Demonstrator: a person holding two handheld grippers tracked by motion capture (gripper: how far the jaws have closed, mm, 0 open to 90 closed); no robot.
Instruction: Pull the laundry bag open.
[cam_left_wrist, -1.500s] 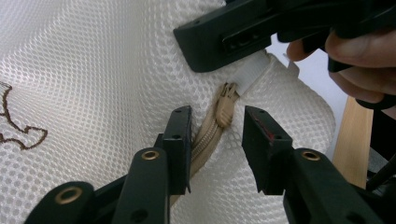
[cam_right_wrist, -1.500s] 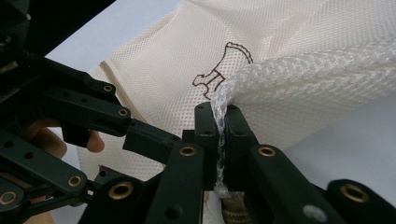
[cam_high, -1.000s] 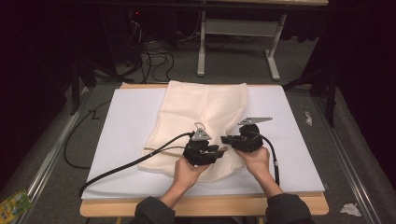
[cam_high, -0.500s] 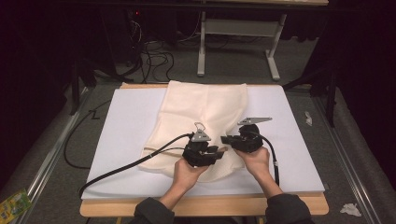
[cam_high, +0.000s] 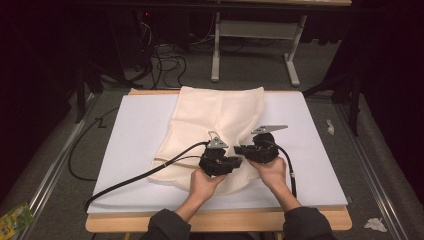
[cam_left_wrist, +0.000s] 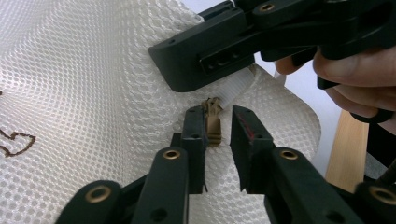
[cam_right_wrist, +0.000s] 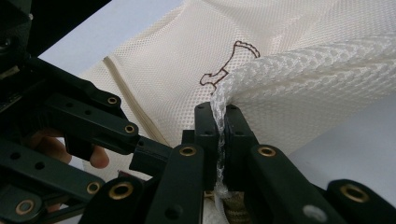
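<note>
Left tongs (cam_left_wrist: 218, 126) apart around zipper pull (cam_left_wrist: 213, 122); right tongs (cam_right_wrist: 218, 128) clamped on mesh bag (cam_right_wrist: 299, 74).

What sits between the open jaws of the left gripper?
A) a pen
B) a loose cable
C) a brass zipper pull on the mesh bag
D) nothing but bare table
C: in the left gripper view the left gripper has its jaws apart around the brass zipper pull of the mesh bag, not closed on it.
</note>
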